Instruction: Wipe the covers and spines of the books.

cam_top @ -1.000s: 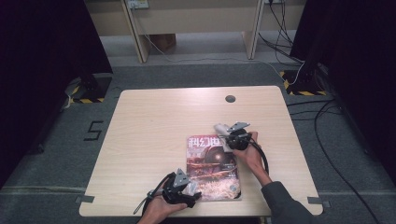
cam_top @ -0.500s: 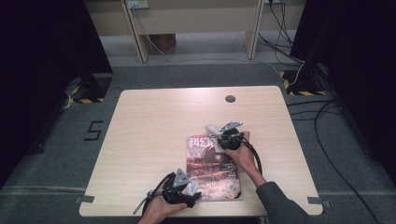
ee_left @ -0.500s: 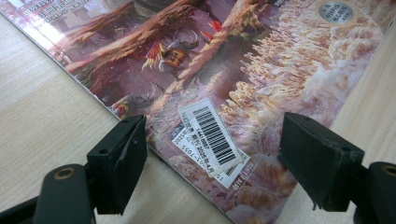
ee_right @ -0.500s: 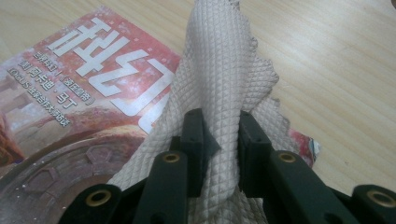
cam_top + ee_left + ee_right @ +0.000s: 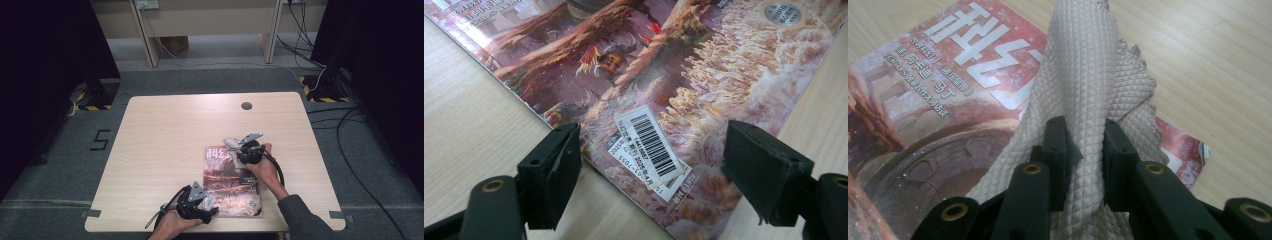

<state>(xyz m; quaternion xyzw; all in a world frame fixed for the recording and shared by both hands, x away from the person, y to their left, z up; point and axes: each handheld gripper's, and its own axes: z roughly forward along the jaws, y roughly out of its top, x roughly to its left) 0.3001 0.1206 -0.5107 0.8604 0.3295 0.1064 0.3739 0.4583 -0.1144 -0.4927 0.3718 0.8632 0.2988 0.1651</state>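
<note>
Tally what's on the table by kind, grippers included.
Magazine: 1
Grey cloth: 1
Grippers: 2, left gripper open over the magazine's corner, right gripper pinching the cloth
Total: 4

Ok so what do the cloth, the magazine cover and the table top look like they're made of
The cloth looks like woven microfibre, matt pale beige: it shows a fine diamond texture and a zigzag edge. The magazine cover seems glossy coated paper, since light glares off its print. The table top looks like pale wood or wood-grain laminate, satin; which one is unclear.
</note>
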